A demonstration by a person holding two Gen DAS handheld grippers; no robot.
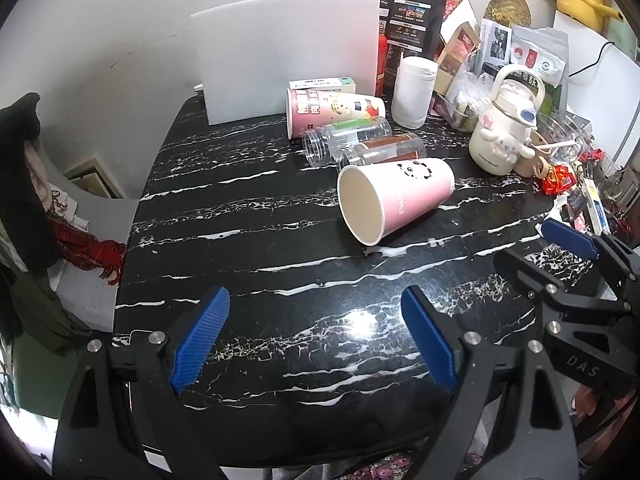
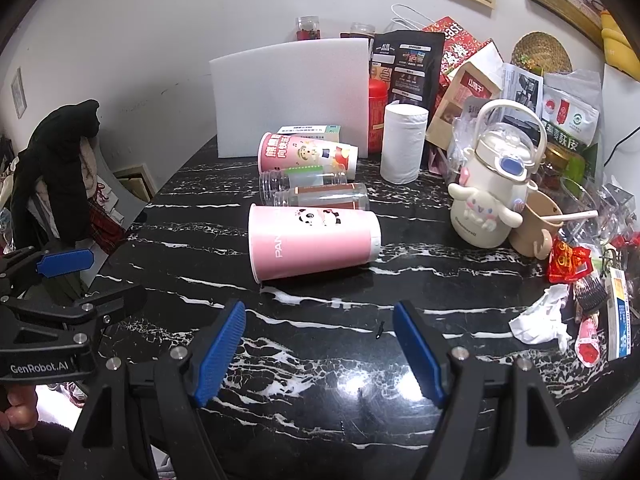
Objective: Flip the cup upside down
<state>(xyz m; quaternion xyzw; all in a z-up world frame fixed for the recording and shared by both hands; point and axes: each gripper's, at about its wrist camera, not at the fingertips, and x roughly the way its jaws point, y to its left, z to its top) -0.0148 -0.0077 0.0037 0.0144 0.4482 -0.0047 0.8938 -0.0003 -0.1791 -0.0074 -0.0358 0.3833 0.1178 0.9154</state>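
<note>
A pink paper cup with a panda print [image 1: 404, 196] lies on its side in the middle of the black marble table [image 1: 248, 264], its open mouth facing left and toward me. It also shows in the right wrist view [image 2: 312, 242]. My left gripper [image 1: 316, 336] is open and empty, hovering over the near table edge, short of the cup. My right gripper [image 2: 320, 350] is open and empty, just in front of the cup. The right gripper also shows in the left wrist view [image 1: 532, 252], and the left gripper in the right wrist view [image 2: 96, 276].
Behind the cup lie two clear plastic jars [image 2: 320, 194] and another pink printed cup [image 2: 306, 154]. A white foam board [image 2: 292, 96], a paper roll [image 2: 403, 142] and a white cartoon bottle [image 2: 492, 196] stand further back. Snack bags and clutter [image 2: 568, 260] fill the right side.
</note>
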